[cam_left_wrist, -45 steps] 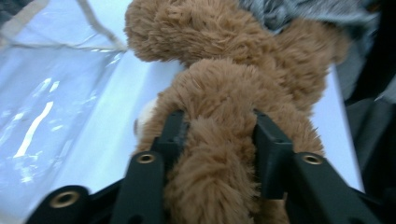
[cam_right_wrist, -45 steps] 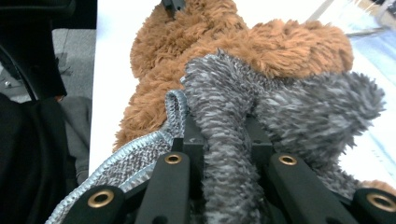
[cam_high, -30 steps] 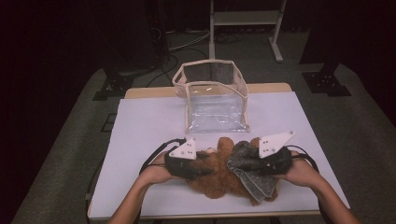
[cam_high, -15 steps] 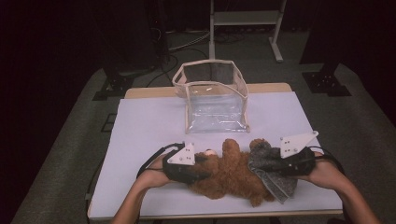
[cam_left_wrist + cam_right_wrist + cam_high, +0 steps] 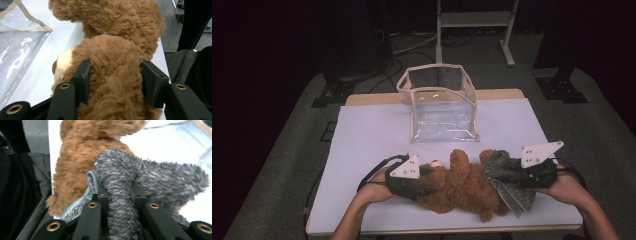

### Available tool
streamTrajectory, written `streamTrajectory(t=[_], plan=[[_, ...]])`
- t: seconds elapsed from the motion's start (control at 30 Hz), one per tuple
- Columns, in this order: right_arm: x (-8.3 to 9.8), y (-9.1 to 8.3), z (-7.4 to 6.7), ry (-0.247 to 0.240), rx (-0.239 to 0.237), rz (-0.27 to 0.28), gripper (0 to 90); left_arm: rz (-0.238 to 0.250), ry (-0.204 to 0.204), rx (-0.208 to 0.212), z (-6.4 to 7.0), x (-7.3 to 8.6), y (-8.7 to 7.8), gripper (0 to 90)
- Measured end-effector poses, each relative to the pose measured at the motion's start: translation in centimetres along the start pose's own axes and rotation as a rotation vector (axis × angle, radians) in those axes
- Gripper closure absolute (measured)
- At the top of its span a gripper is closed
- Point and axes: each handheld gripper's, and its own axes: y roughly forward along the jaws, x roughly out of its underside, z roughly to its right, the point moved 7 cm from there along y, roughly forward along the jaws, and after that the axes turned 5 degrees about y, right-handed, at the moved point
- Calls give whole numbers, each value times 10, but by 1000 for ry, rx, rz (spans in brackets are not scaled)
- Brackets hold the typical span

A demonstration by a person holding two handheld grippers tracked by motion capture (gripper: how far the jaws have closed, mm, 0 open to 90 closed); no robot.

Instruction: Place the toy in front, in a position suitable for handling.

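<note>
While the bear point(image 5: 462, 182) lies just in front of the clear bag point(image 5: 439, 107), we judge it light, soft and squashy. Our left gripper point(image 5: 424, 180), its jaws just easing wider, straddles the plush head, pads sunk in fur. Right of the bear, our right gripper point(image 5: 512, 177) pinches the limp, nubby grey garment point(image 5: 507, 180); grip bunched folds.

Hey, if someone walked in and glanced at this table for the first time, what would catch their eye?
The brown teddy bear lying across the near edge of the white table, with the left hand-held gripper around its furry body. At its right end, the right hand-held gripper pinches a fuzzy grey garment. Behind them stands an open clear plastic bag with beige trim.
</note>
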Motion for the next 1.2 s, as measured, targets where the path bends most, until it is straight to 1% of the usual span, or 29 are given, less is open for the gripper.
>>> streamTrajectory(t=[0.03,0.07,0.13,0.17,0.2,0.23,0.27,0.3,0.33,0.37,0.4,0.47,0.5,0.53,0.6,0.7,0.77,0.8,0.83,0.87,0.97,1.03,1.1,1.2], plan=[[0,0,0,0,0,0,753,0,0,0,0,0,0,465],[-9,4,2,1,-7,25,751,-2,3,0,1,0,0,464],[-20,12,5,-14,-14,37,751,-8,10,-1,2,0,0,460],[-20,12,5,-14,-14,37,751,-8,10,-1,2,0,0,460],[-27,21,8,-18,-32,34,751,-8,10,-1,4,1,-1,460],[-27,21,8,-18,-32,34,751,-8,10,-1,4,1,-1,459],[-26,23,13,-6,-36,21,750,-8,10,-1,4,1,-1,458],[-22,22,17,6,-35,20,750,-6,10,1,4,1,-1,458],[-18,19,20,24,-31,21,750,-3,8,4,4,1,-1,458],[-12,15,24,39,-17,17,750,-4,7,5,4,1,-1,456],[-12,15,24,39,-17,17,750,-4,7,5,4,1,-1,452],[0,6,32,76,20,0,750,-10,10,3,4,1,-1,450],[5,1,38,102,36,-1,750,-12,11,3,4,0,-1,447],[3,0,38,102,34,1,750,-14,15,2,5,0,0,446],[-7,4,36,77,29,1,749,-17,16,3,5,-1,0,442],[-24,16,37,51,3,0,746,-20,15,6,6,0,-1,439],[-28,25,39,53,-14,-7,745,-19,18,8,7,0,-1,438],[-28,25,39,53,-14,-7,745,-19,21,10,7,0,-1,438],[-27,28,42,62,-18,-21,745,-19,23,9,7,0,-1,438],[-24,26,43,71,-19,-21,745,-15,20,9,6,0,-1,437],[-9,15,48,113,3,-24,746,-15,14,11,6,0,0,436],[-1,7,48,129,11,-21,746,-20,19,10,5,0,0,427],[-1,2,45,123,14,-22,745,-26,22,8,5,-1,1,422],[-15,6,40,92,4,-12,745,-30,26,7,6,-2,2,417]])
